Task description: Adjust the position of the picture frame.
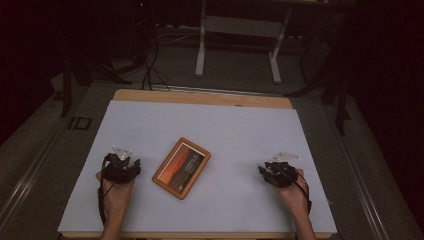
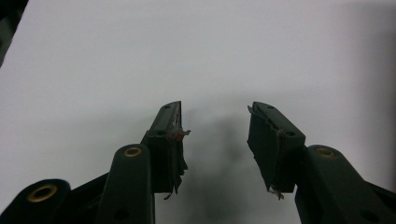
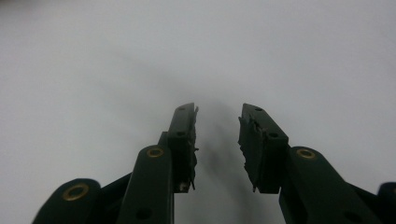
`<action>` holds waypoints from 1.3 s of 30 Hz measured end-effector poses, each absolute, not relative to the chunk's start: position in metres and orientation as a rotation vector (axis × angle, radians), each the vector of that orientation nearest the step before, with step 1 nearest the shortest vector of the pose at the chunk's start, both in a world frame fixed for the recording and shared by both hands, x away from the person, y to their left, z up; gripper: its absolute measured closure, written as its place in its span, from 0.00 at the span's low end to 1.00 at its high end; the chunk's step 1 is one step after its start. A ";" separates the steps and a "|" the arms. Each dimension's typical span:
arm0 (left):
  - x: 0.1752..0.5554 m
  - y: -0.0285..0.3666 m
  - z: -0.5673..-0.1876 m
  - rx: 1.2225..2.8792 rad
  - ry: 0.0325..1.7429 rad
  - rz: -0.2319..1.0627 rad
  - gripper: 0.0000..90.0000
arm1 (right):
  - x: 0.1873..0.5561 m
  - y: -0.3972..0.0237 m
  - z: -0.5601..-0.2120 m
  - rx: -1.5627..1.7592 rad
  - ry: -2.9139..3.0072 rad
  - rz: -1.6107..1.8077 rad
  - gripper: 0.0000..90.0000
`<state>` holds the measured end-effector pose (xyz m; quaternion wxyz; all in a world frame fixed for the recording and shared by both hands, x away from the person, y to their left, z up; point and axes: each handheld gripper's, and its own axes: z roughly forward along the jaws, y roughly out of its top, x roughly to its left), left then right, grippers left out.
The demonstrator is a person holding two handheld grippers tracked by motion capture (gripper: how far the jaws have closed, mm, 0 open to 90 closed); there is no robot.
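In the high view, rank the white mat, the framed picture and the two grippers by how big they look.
1. White mat, by far.
2. Framed picture.
3. Left gripper and right gripper: about equal, so unranked.

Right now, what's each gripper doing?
Left gripper: open, nothing between its fingers.
Right gripper: open, holding nothing.

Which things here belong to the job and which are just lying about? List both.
In the job:
- flat rectangular wooden-framed sunset picture
- left gripper, jaws open, empty
- right gripper, jaws open, empty

Lying about:
- white metal stand behind the table
- black cables on the floor
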<state>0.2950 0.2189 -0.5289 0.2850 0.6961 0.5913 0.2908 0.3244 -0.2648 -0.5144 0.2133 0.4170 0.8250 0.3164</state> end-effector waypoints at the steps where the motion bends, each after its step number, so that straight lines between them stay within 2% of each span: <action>1: 0.295 0.219 -0.529 1.862 1.581 0.778 0.61 | 0.324 -0.265 -0.514 1.157 2.290 0.878 0.73; 9: 0.294 0.222 -0.526 1.864 1.433 0.691 0.61 | 0.320 -0.246 -0.514 1.099 2.326 0.969 0.73; 12: 0.294 0.224 -0.524 1.868 1.397 0.672 0.60 | 0.319 -0.240 -0.514 1.070 2.339 0.980 0.77; 15: 0.294 0.224 -0.524 1.868 1.376 0.650 0.58 | 0.318 -0.236 -0.512 1.061 2.330 0.995 0.85; 16: 0.294 0.224 -0.524 1.868 1.376 0.650 0.58 | 0.318 -0.236 -0.512 1.061 2.330 0.995 0.85; 17: 0.293 0.222 -0.523 1.877 1.354 0.648 0.58 | 0.317 -0.234 -0.510 1.071 2.322 1.012 0.94; 19: 0.293 0.222 -0.523 1.879 1.343 0.649 0.58 | 0.317 -0.232 -0.508 1.074 2.327 1.035 0.99; 29: 0.290 0.221 -0.520 1.880 1.279 0.615 0.58 | 0.322 -0.213 -0.495 0.992 2.373 1.070 1.00; 39: 0.291 0.223 -0.519 1.881 1.247 0.549 0.58 | 0.327 -0.165 -0.493 0.893 2.438 1.143 1.00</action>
